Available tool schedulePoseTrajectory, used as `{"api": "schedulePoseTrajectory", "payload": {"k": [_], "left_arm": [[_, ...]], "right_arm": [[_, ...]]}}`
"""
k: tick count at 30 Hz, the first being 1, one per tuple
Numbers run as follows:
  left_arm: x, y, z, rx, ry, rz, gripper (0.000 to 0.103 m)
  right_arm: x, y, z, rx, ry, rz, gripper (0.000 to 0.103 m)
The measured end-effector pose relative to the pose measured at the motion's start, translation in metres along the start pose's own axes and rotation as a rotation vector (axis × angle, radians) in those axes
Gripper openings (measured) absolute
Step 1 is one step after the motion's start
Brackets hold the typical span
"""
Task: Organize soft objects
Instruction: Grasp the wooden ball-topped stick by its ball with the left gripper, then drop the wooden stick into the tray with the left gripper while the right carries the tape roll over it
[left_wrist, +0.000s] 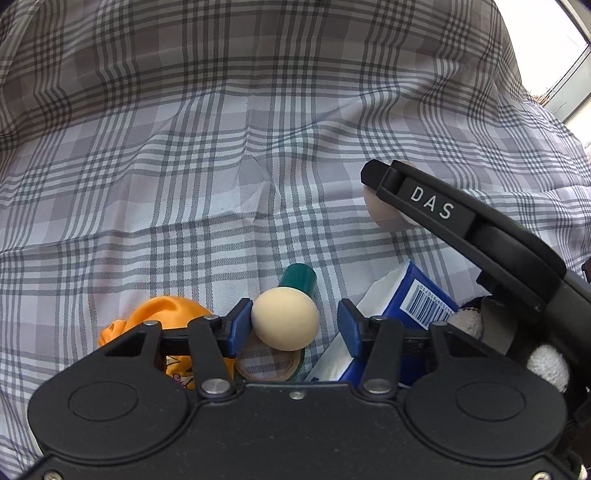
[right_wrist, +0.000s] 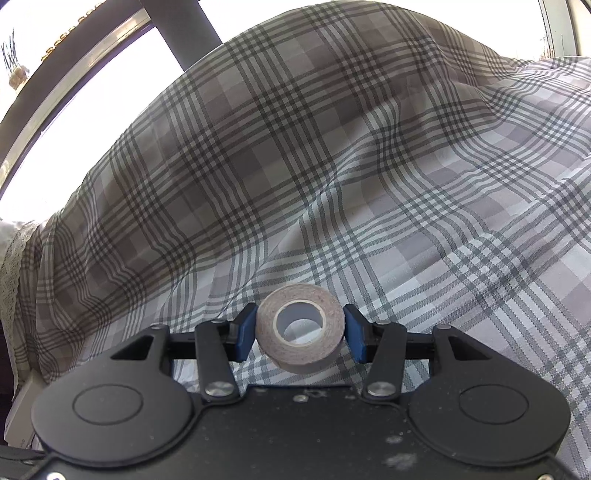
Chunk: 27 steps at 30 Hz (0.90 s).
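In the left wrist view my left gripper (left_wrist: 293, 326) is open over a cluster on the plaid sheet (left_wrist: 221, 166). A cream egg-shaped ball (left_wrist: 285, 318) lies against its left pad, apart from the right pad. Around it lie an orange cloth toy (left_wrist: 162, 317), a green cylinder (left_wrist: 300, 278), a blue tissue pack (left_wrist: 413, 295) and a white knitted toy (left_wrist: 546, 363). My right gripper reaches in from the right (left_wrist: 380, 181), partly hiding the roll it holds. In the right wrist view my right gripper (right_wrist: 300, 332) is shut on a beige tape roll (right_wrist: 301, 330), above the sheet (right_wrist: 332, 166).
A flat beige plaid-patterned disc (left_wrist: 266, 363) lies under the ball. The sheet rises into a large covered mound (right_wrist: 295, 110) behind. A window frame (right_wrist: 74, 74) stands at the far left, and another window (left_wrist: 569, 81) at the far right.
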<state>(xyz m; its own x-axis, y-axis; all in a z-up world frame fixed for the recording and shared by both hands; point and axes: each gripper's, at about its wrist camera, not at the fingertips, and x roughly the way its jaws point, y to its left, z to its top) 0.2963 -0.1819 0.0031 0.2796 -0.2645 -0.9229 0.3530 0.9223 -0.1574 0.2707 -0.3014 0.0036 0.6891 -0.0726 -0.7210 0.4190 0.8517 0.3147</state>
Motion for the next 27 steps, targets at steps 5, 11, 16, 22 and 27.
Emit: {"api": "schedulePoseTrajectory", "payload": {"k": [5,11,16,22,27], "left_arm": [[0.001,0.006,0.003,-0.03,-0.024,-0.01,0.037],[-0.004,0.013,0.009,-0.072,-0.083,-0.006,0.036],[-0.019,0.01,0.016,-0.089,-0.147,-0.019,0.036],[-0.047,-0.015,0.019,-0.035,-0.246,-0.055,0.036],[-0.056,-0.047,0.008,0.058,-0.282,-0.105,0.037]], "right_arm": [[-0.001,0.0,0.0,0.005,-0.004,0.0,0.048],[-0.002,-0.002,0.001,0.021,-0.011,0.0,0.049],[-0.002,-0.009,0.007,0.074,0.011,-0.006,0.049],[-0.019,-0.022,0.022,0.026,0.044,-0.069,0.049],[-0.057,-0.064,0.018,-0.009,0.064,-0.13,0.049]]}}
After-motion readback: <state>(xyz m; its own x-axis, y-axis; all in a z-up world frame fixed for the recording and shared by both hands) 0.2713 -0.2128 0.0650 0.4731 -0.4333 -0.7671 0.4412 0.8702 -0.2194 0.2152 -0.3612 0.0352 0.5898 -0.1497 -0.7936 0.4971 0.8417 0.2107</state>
